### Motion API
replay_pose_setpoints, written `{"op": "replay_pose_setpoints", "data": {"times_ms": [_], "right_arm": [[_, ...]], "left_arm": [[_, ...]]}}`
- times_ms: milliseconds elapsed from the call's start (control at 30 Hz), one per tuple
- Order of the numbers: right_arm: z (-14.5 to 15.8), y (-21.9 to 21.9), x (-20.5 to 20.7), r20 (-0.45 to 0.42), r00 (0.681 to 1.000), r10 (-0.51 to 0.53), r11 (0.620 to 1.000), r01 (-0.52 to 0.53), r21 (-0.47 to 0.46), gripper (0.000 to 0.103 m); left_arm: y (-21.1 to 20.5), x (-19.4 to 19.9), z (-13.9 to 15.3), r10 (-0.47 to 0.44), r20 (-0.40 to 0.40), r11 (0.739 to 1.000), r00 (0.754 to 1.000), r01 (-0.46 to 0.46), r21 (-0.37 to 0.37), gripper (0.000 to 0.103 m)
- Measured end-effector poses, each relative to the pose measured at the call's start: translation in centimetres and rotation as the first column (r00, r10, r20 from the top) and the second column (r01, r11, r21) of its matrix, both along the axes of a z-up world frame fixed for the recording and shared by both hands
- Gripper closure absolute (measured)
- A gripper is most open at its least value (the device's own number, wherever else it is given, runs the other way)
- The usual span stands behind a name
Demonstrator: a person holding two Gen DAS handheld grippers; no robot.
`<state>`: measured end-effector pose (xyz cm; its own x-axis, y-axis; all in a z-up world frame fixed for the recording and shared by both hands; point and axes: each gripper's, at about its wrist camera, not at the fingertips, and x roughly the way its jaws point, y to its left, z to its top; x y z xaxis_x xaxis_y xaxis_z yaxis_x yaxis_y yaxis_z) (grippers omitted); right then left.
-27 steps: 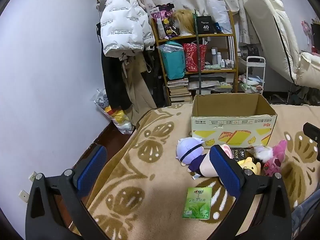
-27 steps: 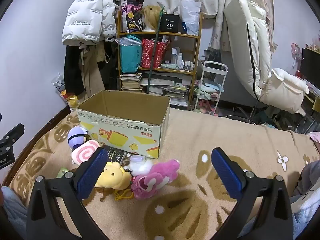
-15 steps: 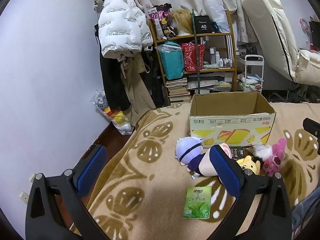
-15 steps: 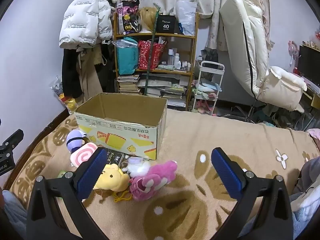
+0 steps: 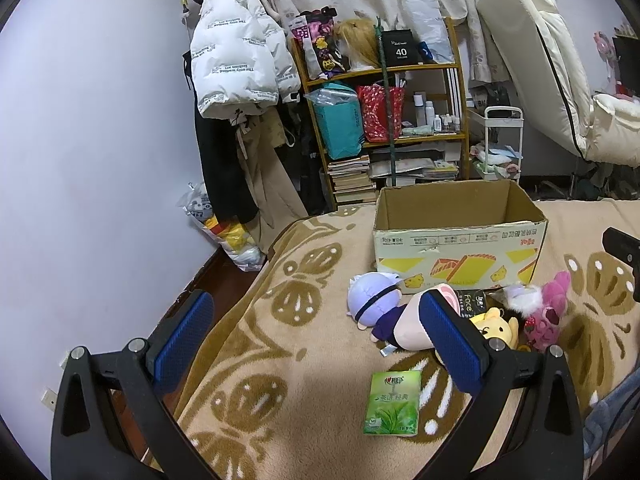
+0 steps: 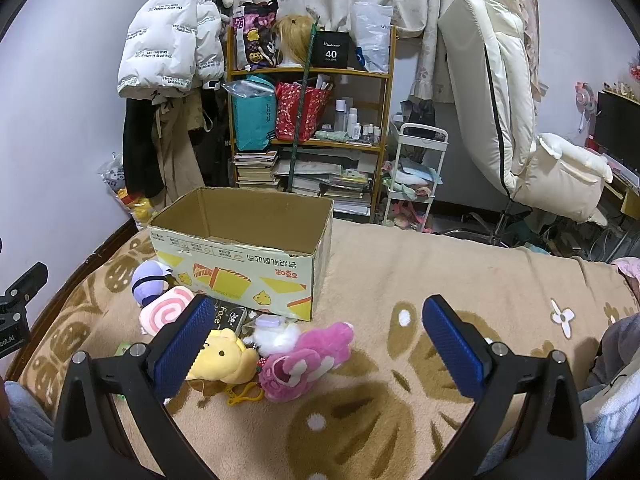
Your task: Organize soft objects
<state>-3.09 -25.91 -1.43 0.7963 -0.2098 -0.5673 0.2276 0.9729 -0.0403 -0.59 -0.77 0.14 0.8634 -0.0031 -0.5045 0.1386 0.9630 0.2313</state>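
Nothing has shifted in the last second: the pile of plush toys, pink bear (image 6: 304, 360) and yellow bear (image 6: 224, 360) among them, still lies against the empty yellow-printed cardboard box (image 6: 240, 248) mid-bed. Left gripper (image 5: 316, 336) and right gripper (image 6: 316, 344) keep hovering, jaws wide, holding nothing, so sorting hasn't begun. Beige patterned blanket (image 6: 440, 272); cluttered wooden shelf (image 6: 308, 76) beyond the far edge.

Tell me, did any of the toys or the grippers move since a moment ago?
Hardly anything changed. The left gripper and right gripper stay wide open and empty, nothing picked up or let go; the views shifted only slightly. The cardboard box, yellow bear, pink plush, purple-haired doll and green packet lie where they were on the blanket.
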Motion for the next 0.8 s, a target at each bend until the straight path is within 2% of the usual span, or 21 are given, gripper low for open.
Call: {"op": "replay_pose_setpoints", "data": {"times_ms": [800], "right_arm": [[0.18, 0.08, -0.09, 0.002, 1.000, -0.005, 1.000, 0.005, 0.000, 0.000]], "left_arm": [[0.00, 0.02, -0.05, -0.005, 0.003, 1.000, 1.000, 0.005, 0.004, 0.002]]}}
